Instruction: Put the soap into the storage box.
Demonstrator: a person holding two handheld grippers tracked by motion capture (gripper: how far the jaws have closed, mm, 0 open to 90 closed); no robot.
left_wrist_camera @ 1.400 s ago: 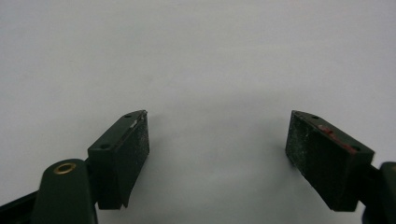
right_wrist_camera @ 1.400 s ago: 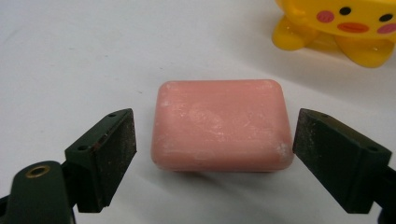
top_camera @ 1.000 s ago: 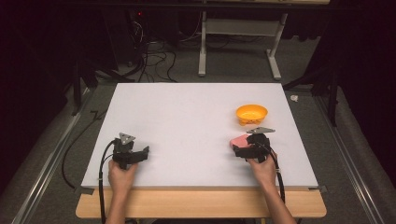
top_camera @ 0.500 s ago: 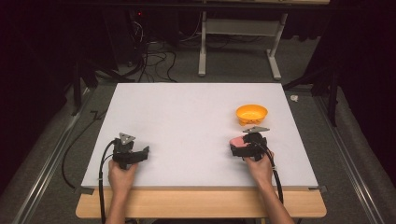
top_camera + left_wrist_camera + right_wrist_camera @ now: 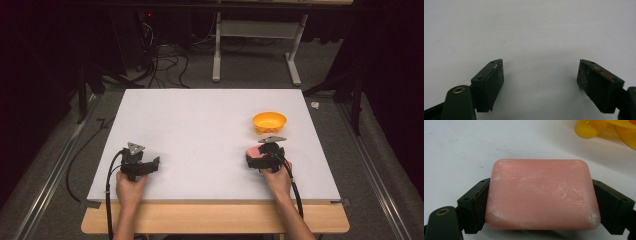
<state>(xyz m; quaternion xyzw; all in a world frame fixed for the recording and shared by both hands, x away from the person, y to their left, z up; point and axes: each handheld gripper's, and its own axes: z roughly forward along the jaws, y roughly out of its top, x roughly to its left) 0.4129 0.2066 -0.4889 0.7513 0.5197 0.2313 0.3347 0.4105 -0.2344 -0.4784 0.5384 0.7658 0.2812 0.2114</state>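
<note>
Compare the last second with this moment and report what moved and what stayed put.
The right gripper, shut on the pink rounded soap bar, has drawn slightly back toward the person, away from the orange plastic bowl. It held the bar throughout. The left gripper stayed in place near the front edge of the white table with its jaws open, and the bowl has not moved.

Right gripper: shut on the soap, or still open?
Shut on it. In the right gripper view both jaws of the right gripper press the sides of the pink soap bar.
</note>
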